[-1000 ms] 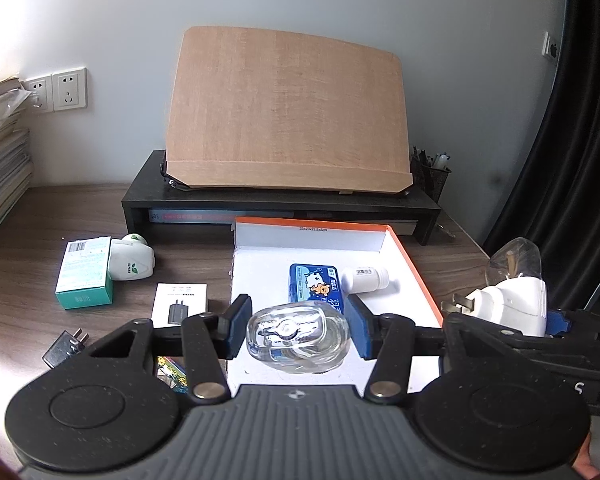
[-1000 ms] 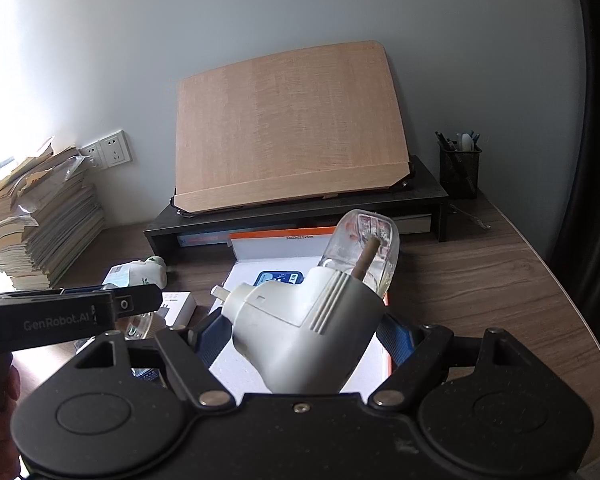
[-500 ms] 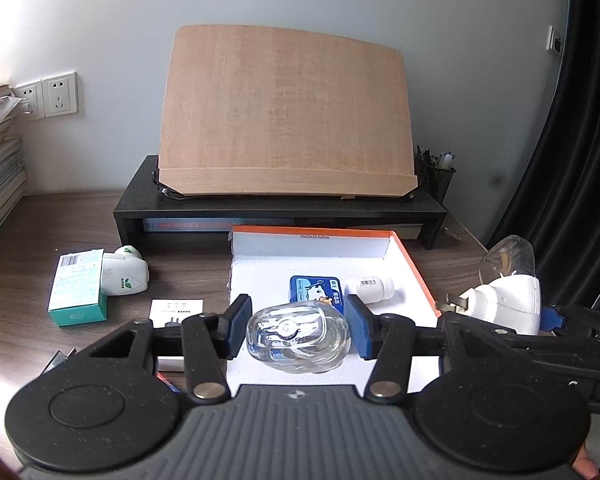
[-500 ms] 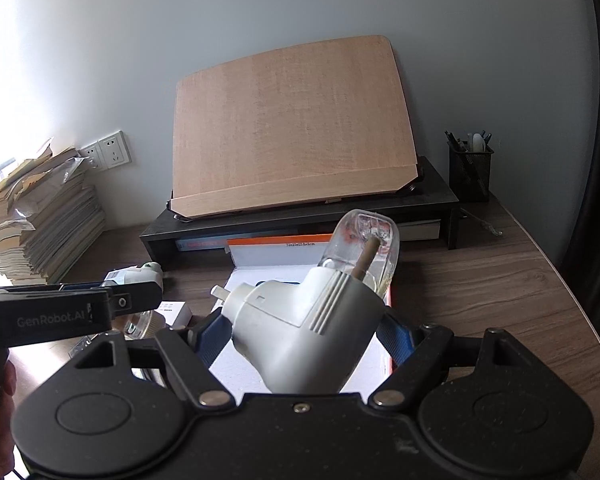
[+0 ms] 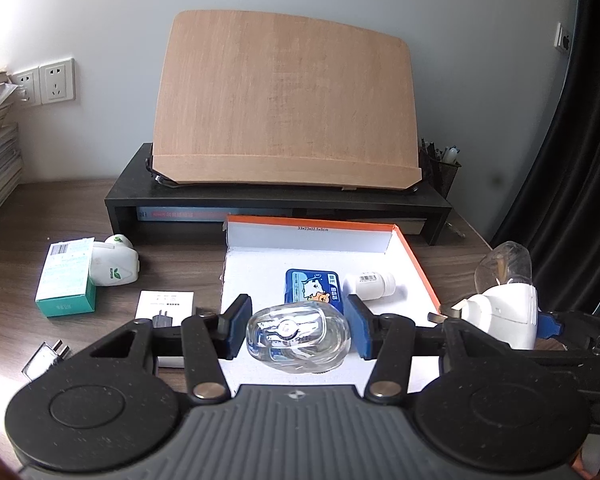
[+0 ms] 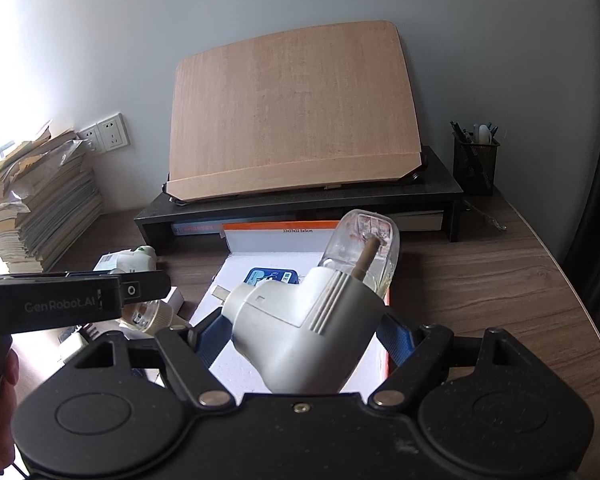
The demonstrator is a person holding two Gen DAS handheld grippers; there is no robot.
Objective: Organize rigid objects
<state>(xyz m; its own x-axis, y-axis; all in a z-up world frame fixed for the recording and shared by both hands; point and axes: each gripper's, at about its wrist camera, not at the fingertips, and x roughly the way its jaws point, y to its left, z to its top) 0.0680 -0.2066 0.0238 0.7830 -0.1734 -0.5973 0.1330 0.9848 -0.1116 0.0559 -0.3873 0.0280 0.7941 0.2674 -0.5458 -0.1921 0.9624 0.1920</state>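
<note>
Both grippers are loaded above the dark wooden desk. The left gripper clamps a small clear glass bottle between its blue pads, lying sideways and held over the near edge of the shallow white cardboard box with the orange rim. Inside that box, toward the far right, a blue rectangular tin with a cartoon print lies flat, and a small white plastic bottle lies on its side just right of it. The right gripper grips a white plug-in device with a clear bottle screwed to it, prongs pointing left, bottle end tilted up and away, also over the box. Out on the left of the desk sit a teal and white carton touching a white plug-in unit with a green leaf mark, and nearer, a small white charger box. At the far side, a tan wooden board leans on a black desk riser.
</note>
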